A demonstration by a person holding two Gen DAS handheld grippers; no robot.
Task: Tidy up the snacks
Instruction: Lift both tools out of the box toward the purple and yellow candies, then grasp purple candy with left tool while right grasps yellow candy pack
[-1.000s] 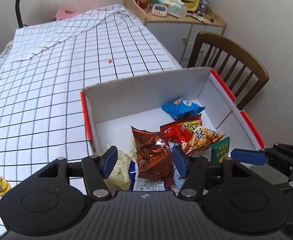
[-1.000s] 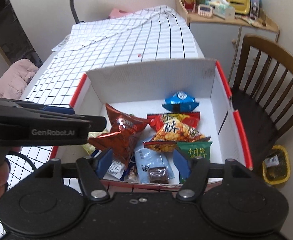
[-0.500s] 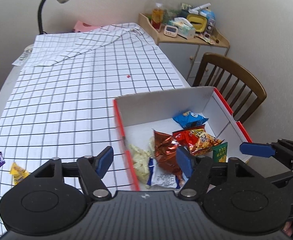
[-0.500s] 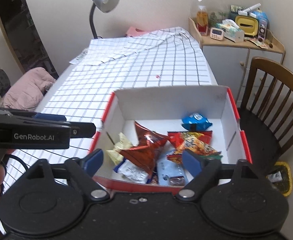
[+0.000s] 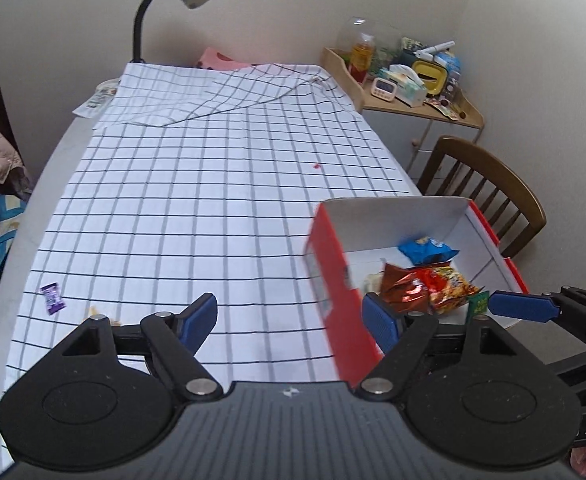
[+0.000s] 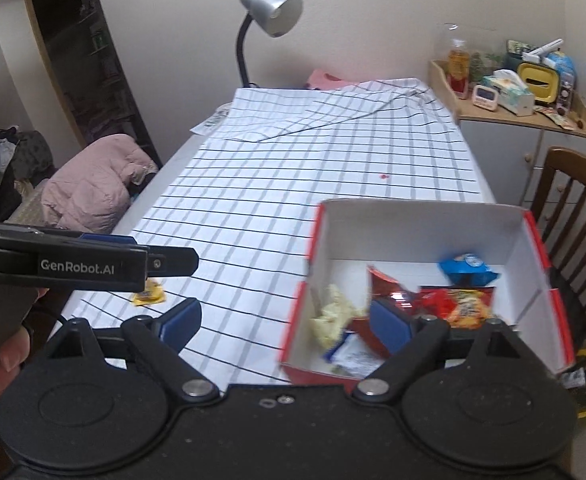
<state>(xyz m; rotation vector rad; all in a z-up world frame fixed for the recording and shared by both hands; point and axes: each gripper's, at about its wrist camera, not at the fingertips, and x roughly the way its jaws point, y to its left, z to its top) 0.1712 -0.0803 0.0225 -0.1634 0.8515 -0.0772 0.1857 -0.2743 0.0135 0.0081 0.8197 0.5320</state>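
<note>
the left gripper (image 5: 289, 322) is standing wide open over the checked cloth (image 5: 197, 208), and its jaws have just been opening more. nothing is sitting between its blue pads. the right gripper (image 6: 285, 322) is wide open too, holding nothing, with its right pad showing in front of the box (image 6: 421, 216).

the box is red outside and white inside, and it is sitting on the cloth near the chair (image 6: 573, 200). the snacks are lying in it: a blue bag (image 6: 467, 268) at the back, a shiny red-brown bag (image 5: 407, 286), an orange bag (image 6: 465, 306) with marks too blurry to read, a pale bag (image 6: 331, 314), and a green pack (image 5: 477, 303) with tiny writing too small to read.

two snacks are lying out on the cloth, well apart from the box: a purple candy (image 5: 52, 298) and a yellow pack (image 6: 147, 294).

in the right view, the side of the left gripper is saying "GenRobot.AI" in white letters. a hand (image 6: 7, 354) is holding it. a grey lamp (image 6: 271, 14) is standing at the far end of the table.
</note>
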